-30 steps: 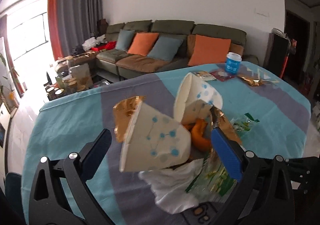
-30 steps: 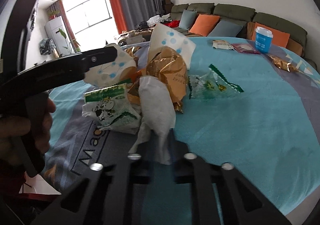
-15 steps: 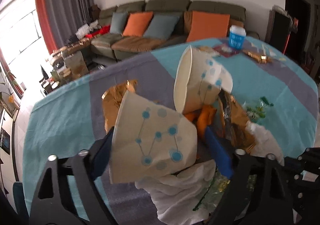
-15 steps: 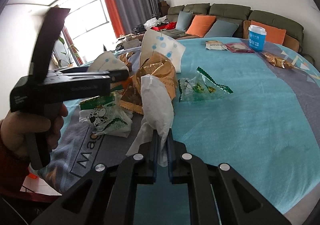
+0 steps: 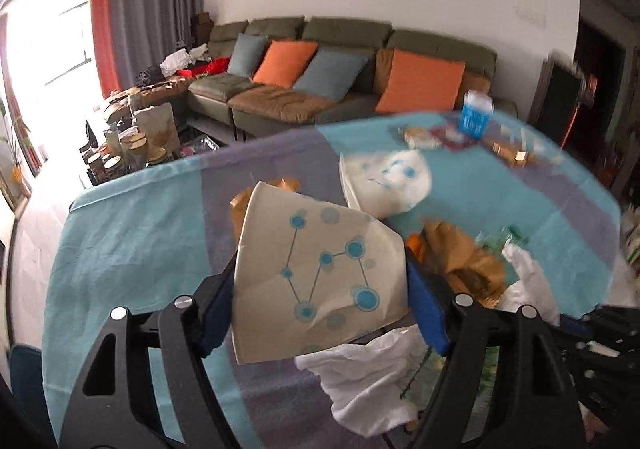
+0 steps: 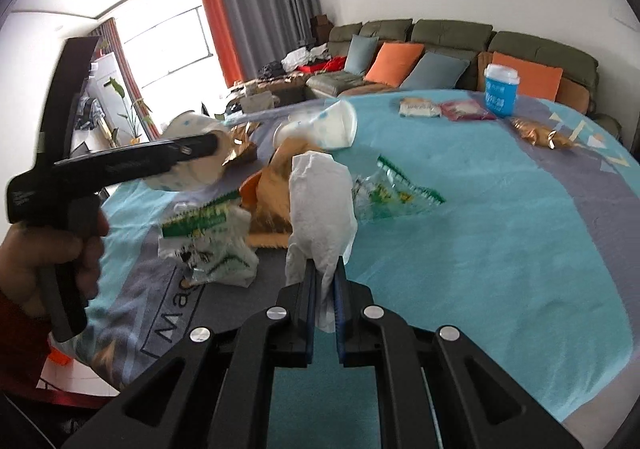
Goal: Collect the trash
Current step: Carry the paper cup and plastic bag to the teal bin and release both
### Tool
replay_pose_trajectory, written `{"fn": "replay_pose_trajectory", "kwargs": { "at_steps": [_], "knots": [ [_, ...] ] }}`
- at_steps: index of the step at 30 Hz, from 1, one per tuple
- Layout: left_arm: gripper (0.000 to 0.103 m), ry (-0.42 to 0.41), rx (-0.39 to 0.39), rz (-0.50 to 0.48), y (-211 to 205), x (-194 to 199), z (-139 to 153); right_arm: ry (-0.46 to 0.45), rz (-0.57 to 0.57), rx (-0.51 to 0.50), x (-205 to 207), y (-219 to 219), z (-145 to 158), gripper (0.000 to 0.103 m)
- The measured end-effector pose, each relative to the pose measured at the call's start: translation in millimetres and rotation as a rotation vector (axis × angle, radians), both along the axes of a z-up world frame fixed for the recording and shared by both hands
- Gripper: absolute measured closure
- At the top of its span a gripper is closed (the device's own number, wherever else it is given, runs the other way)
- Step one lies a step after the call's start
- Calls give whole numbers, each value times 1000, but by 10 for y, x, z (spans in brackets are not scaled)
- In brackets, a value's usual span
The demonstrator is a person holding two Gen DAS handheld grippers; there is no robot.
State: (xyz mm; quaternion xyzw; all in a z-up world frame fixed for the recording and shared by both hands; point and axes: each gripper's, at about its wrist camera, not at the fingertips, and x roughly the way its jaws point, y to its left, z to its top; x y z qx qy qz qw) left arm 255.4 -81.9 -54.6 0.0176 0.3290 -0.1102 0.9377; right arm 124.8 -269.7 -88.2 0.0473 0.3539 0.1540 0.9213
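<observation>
Count: two paper cups with blue dot-and-line print, one white tissue, one green-and-white wrapper, one clear green-edged wrapper, several gold foil wrappers, all on the teal and grey tablecloth [image 6: 500,233].

My left gripper [image 5: 320,289] is closing its jaws on the near paper cup [image 5: 316,281]. The cup lies on its side between my blue pads [image 5: 424,309], filling the gap; both pads meet its walls. The second paper cup [image 5: 388,185] is blurred, just beyond, over the gold foil wrapper [image 5: 460,257].

My right gripper [image 6: 323,289] is clamped nearly closed on the lower end of the white tissue [image 6: 320,205], which stands up from the jaws. The green-and-white wrapper [image 6: 208,237] lies just left of it, the clear green-edged wrapper [image 6: 396,193] just right.

Change from one second ago: my left jaws stood wide apart around the near cup; now they have narrowed onto it. The second cup stood upright-tilted then; now it is tipped over. My right grip on the tissue is unchanged.
</observation>
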Motion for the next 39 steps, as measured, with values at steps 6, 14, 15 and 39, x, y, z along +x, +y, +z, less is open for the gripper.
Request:
{"fn": "replay_pose_trajectory", "kwargs": {
  "at_steps": [6,14,15,39],
  "knots": [
    [29,-82,-60,45,254,-313,338,-60,3,4,-84,26,180,96],
    [29,-155,-117,104,578,-840,573,-162,52,7,-175,206,495,96],
    [29,-163,-117,111,598,-898,580,-173,59,8,-183,232,530,96],
    [29,-308,-121,474,1826,-2454,802,-359,538,52,-254,1947,1206,96]
  ]
}}
